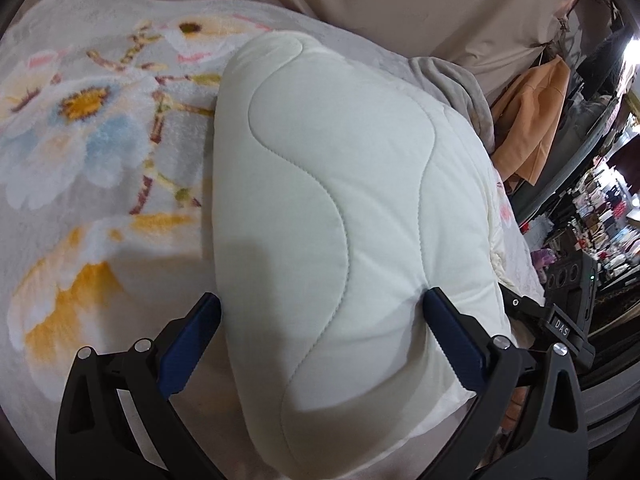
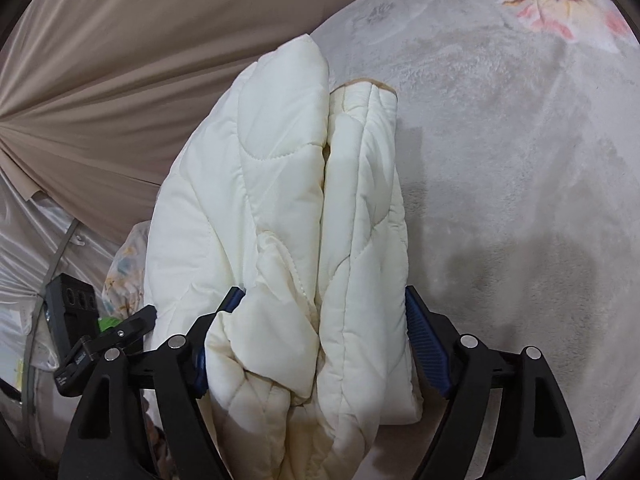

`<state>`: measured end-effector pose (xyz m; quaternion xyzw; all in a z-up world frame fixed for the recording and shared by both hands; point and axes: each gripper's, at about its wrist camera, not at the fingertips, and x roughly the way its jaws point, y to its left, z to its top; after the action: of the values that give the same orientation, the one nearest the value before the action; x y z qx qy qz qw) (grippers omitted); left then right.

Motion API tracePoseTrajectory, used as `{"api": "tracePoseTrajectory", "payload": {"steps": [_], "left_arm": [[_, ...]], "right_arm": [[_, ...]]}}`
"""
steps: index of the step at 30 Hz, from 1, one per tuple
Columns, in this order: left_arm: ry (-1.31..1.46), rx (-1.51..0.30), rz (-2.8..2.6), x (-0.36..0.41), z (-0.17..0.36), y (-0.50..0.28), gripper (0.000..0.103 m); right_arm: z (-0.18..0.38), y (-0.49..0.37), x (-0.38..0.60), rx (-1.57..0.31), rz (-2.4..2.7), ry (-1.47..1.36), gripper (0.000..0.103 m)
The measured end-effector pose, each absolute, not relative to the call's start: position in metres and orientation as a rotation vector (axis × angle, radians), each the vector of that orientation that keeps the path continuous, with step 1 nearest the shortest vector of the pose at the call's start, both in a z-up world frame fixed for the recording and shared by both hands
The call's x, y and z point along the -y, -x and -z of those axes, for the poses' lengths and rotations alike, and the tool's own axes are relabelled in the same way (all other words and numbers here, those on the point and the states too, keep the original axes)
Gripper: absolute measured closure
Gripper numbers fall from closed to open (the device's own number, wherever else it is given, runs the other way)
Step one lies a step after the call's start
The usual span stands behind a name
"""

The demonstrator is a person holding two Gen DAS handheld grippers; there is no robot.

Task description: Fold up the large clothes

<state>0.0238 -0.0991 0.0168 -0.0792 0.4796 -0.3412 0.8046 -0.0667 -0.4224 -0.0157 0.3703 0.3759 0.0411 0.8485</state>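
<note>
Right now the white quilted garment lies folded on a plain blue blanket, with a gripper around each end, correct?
Not quite. The blanket is white and fluffy with a flower print, not plain blue; the left wrist view shows it. The rest holds: the garment lies folded on it, with the left gripper and right gripper around its ends.

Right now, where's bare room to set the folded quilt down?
Free: grey fleece blanket right of the white quilt, and the floral stretch on its left. Crowded: the quilt's curtain side, where a black device sits.
</note>
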Motion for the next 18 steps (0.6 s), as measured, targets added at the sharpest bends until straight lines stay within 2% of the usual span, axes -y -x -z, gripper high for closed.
{"api": "tracePoseTrajectory", "payload": {"steps": [14,17,18], "left_arm": [[0.224,-1.102,0.845,0.111,-0.003,-0.050,0.005],[0.197,-1.086,0.874,0.115,-0.009,-0.048,0.005],[0.168,-1.065,0.883,0.118,-0.014,-0.045,0.005]], "right_arm": [[0.028,0.040,0.440,-0.850,-0.192,-0.832,0.023],[0.027,0.036,0.443,-0.855,-0.207,-0.829,0.028],[0.025,0.037,0.443,-0.847,-0.208,-0.819,0.036]]}}
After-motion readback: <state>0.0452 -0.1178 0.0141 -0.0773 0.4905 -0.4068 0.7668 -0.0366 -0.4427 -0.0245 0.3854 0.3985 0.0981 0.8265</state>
